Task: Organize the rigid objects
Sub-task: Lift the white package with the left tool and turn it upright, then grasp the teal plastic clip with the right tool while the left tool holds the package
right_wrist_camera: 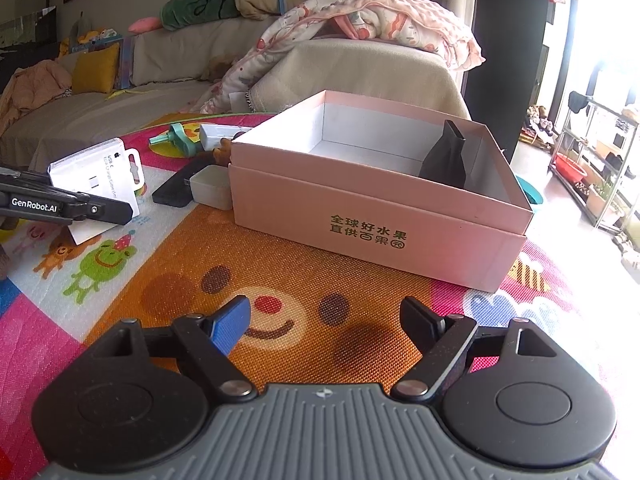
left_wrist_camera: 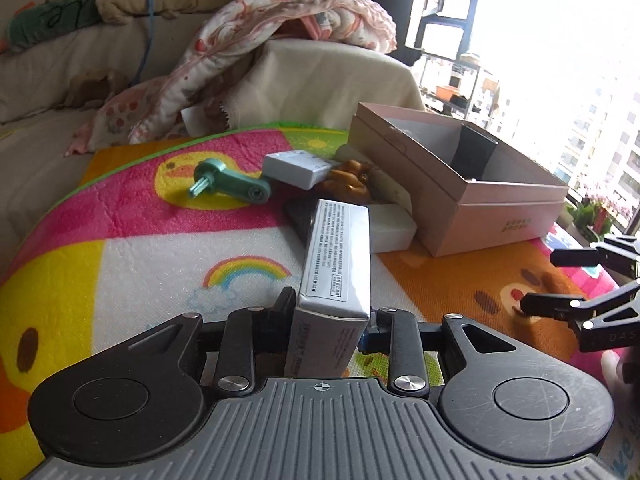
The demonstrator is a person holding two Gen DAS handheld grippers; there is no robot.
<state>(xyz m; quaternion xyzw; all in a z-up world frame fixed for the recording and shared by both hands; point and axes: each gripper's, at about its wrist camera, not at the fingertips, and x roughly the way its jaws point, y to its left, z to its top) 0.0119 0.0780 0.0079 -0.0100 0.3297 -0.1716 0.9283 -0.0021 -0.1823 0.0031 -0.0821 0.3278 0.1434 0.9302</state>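
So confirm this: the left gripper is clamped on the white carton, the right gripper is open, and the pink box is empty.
Wrong on the pink box: the right wrist view shows a black nozzle-shaped piece standing inside. The left gripper does clamp the white carton, and the right gripper is open.

Left claw (left_wrist_camera: pixel 330 316) clamped on something, right claw (right_wrist_camera: pixel 328 320) spread wide, empty, angled downward

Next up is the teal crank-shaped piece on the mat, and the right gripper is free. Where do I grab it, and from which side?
Grip the flat arm of the teal crank piece across its narrow width, coming from above. The arm lies flat on the mat; the ribbed stub juts off one end and looks too short to clamp well. The right gripper is open and empty.
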